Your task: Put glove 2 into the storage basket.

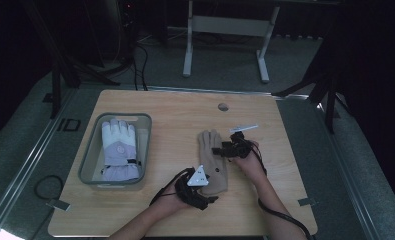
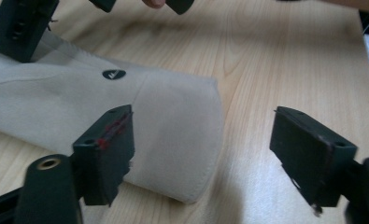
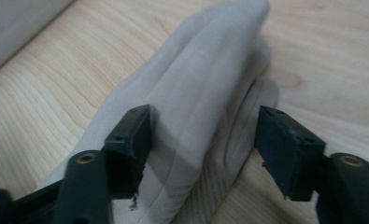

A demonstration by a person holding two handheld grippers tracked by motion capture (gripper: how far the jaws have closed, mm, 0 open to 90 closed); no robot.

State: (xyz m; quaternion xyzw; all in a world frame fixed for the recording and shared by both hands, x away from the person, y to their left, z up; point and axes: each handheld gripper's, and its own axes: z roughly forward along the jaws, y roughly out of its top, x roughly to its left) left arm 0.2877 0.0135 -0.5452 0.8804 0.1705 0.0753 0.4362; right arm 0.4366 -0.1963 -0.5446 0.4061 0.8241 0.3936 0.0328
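Observation:
A tan glove [image 1: 213, 160] lies flat on the wooden table [image 1: 175, 115], fingers pointing away from me. My left gripper [image 1: 208, 194] is at its cuff. In the left gripper view the cuff [image 2: 173, 140] lies partly between the open jaws of that gripper [image 2: 203, 126]: one jaw is over the fabric, the other over bare wood. My right gripper [image 1: 218, 150] comes in from the right over the glove's fingers. In the right gripper view its jaws [image 3: 205, 126] straddle the bunched fingers [image 3: 205, 84], with a gap on the right side.
A grey bin [image 1: 91, 152] at the left holds a white and lavender glove [image 1: 117, 147]. A white strip [image 1: 244, 128] lies behind the right hand, and a round grommet [image 1: 223, 106] sits near the far edge. Cables trail from both grippers.

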